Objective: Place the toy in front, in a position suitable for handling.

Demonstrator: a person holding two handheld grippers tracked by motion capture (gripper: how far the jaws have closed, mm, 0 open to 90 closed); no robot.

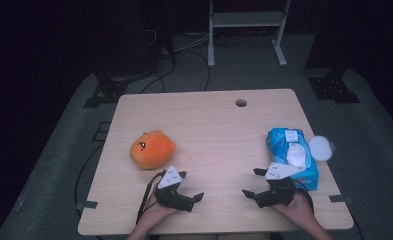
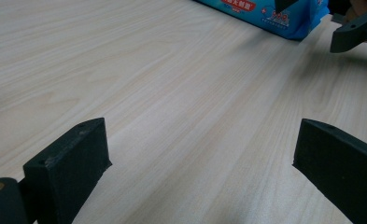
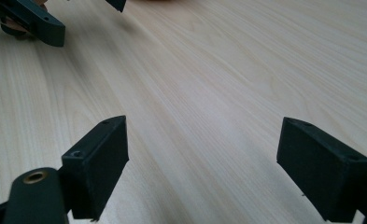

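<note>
An orange plush toy (image 1: 152, 149) lies on the left half of the wooden table (image 1: 209, 125). A blue wipes packet (image 1: 292, 156) lies at the right edge, and its near end (image 2: 265, 11) appears at the top of the left gripper view. My left gripper (image 1: 191, 186) (image 2: 202, 154) rests low near the front edge, just in front of the toy, open with bare wood between its jaws. My right gripper (image 1: 251, 182) (image 3: 202, 158) sits beside the packet's near end, also open and holding nothing. The two grippers point toward each other across the table's middle.
A white round lid (image 1: 320, 148) lies against the packet's far right side. A small round hole (image 1: 241, 103) is near the table's back edge. Cables and a white frame stand on the grey floor behind the table. Bare wood lies between the grippers.
</note>
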